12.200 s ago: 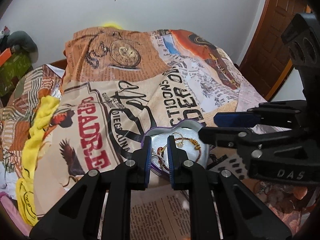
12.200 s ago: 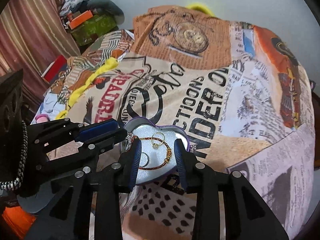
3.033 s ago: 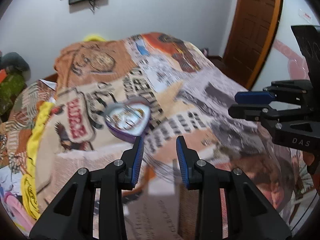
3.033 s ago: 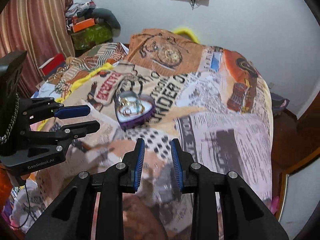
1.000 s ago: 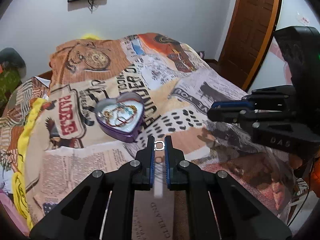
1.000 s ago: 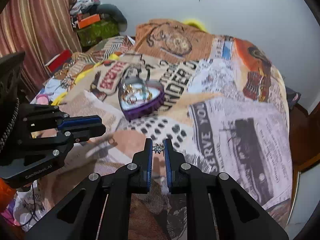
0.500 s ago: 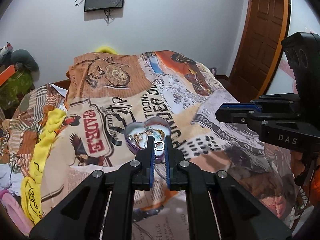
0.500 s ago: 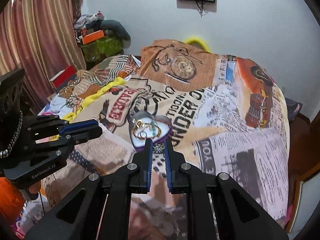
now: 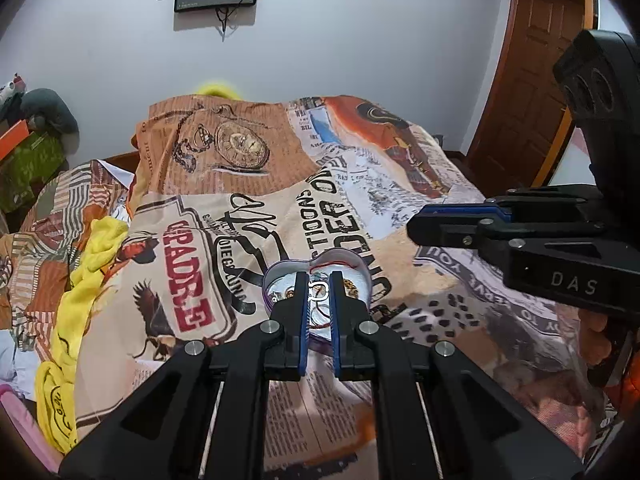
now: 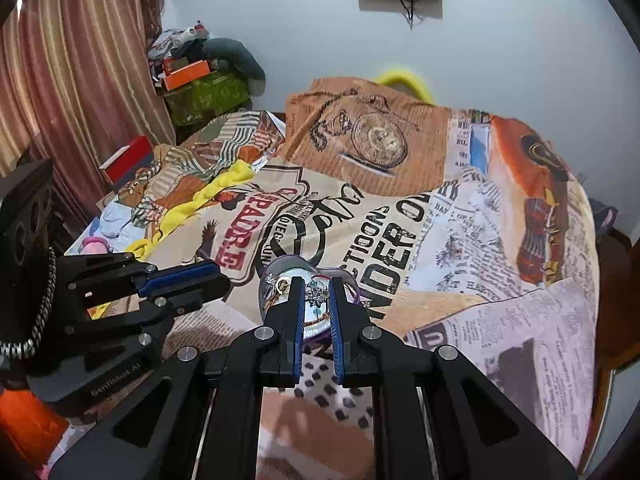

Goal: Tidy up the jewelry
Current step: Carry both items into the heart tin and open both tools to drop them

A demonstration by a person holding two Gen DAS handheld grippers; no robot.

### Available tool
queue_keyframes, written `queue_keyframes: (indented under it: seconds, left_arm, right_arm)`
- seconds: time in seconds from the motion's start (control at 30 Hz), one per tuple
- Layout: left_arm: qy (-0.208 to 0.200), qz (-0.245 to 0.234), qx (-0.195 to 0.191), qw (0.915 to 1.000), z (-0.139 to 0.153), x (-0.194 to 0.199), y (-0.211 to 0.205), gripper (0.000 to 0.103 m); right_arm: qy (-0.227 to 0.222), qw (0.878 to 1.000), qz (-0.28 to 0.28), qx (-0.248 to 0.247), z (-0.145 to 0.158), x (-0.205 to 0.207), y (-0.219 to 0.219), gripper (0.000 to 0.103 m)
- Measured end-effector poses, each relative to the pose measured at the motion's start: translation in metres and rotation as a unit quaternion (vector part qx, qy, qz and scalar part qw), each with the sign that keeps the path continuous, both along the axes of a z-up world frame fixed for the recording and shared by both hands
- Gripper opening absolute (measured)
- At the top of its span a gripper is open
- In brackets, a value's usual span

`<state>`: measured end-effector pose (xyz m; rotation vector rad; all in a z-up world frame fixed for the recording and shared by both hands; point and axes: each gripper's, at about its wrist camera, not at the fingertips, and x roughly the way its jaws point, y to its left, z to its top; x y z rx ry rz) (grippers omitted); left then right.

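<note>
Left tongs (image 9: 319, 285) clamped on small silver ring (image 9: 318, 285); right tongs (image 10: 316, 291) clamped on silver star-shaped ornament (image 10: 316, 293). Both above purple heart-shaped tin (image 9: 362, 270) on printed bedspread (image 9: 240, 184).

Bedspread (image 9: 360, 208) open w/ free room upper centre and right of frame. Heart tin (image 10: 280, 270) sits mid-frame, just ahead of both grippers' tips. Yellow cloth (image 9: 92, 264) bunched along left edge. In the right wrist view, boxes (image 10: 200, 88) stacked upper left, beside curtain (image 10: 80, 60).
</note>
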<state>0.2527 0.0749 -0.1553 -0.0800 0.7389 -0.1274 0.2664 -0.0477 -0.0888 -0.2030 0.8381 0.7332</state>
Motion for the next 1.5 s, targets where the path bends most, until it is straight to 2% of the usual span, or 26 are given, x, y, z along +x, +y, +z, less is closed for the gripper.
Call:
queue_keyframes:
  seconds: [0.37,0.63,0.93,1.03,1.1,1.17,1.33,1.5]
  left_arm:
    - [0.049,-0.002,-0.012,0.9987,-0.039,0.034,0.002,0.007]
    - [0.059,-0.011,-0.011,0.9982,-0.047,0.044,-0.003,0.007]
    - [0.064,-0.005,-0.018,0.9978,-0.048,0.044,-0.001,0.007]
    - [0.063,-0.006,-0.015,0.9979,-0.045,0.041,-0.002,0.008]
    - [0.059,-0.006,-0.014,0.9981,-0.04,0.037,-0.003,0.008]
    - [0.055,-0.004,-0.016,0.9983,-0.034,0.031,-0.002,0.009]
    - [0.034,0.009,-0.022,0.9991,-0.01,0.015,0.001,0.01]
    - [-0.004,0.024,-0.017,0.9996,0.026,-0.008,0.001,0.01]
  right_arm:
    - [0.063,0.998,0.008,-0.029,-0.042,0.029,0.023,0.01]
    - [0.099,0.995,0.004,-0.029,-0.058,0.046,0.029,0.01]
    - [0.118,0.992,-0.001,-0.037,-0.067,0.051,0.029,0.011]
    - [0.13,0.991,-0.003,-0.038,-0.068,0.053,0.028,0.015]
    - [0.123,0.991,-0.009,-0.042,-0.065,0.052,0.026,0.023]
    - [0.115,0.992,-0.013,-0.043,-0.061,0.05,0.023,0.027]
    - [0.098,0.995,-0.02,-0.031,-0.041,0.039,0.014,0.027]
    - [0.049,0.998,-0.029,-0.016,-0.005,0.016,0.003,0.027]
